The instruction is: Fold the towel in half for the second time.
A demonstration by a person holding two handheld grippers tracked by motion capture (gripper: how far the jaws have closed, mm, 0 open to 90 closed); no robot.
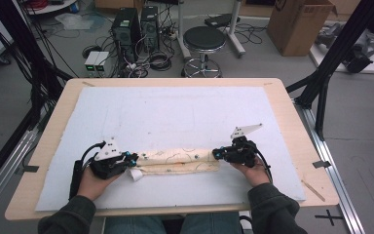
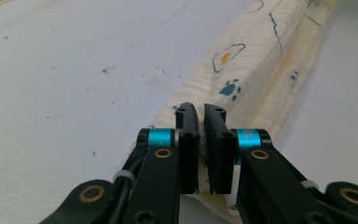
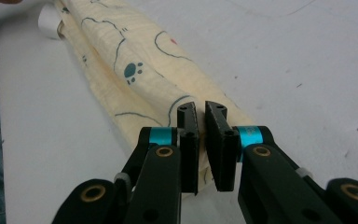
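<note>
Two hand-held grippers sit at opposite ends of a long folded cream cloth [image 1: 179,161] printed with paw marks and outlined shapes, lying across the near part of the white surface [image 1: 175,117]. Left hand-held gripper [image 1: 132,159]: jaws nearly together, pinching the cloth's end, as its own view suggests [image 2: 201,122]. Right hand-held gripper [image 1: 217,154]: jaws likewise narrow, gripping the other end [image 3: 201,117]. A white tag [image 1: 135,174] pokes out near the left end.

Step in hand, as I judge it: carrying or tensioning the folded strip. Keep both grips level, pull outward evenly so the layers stay aligned, and move both hands together so the fold does not slip open.
</note>
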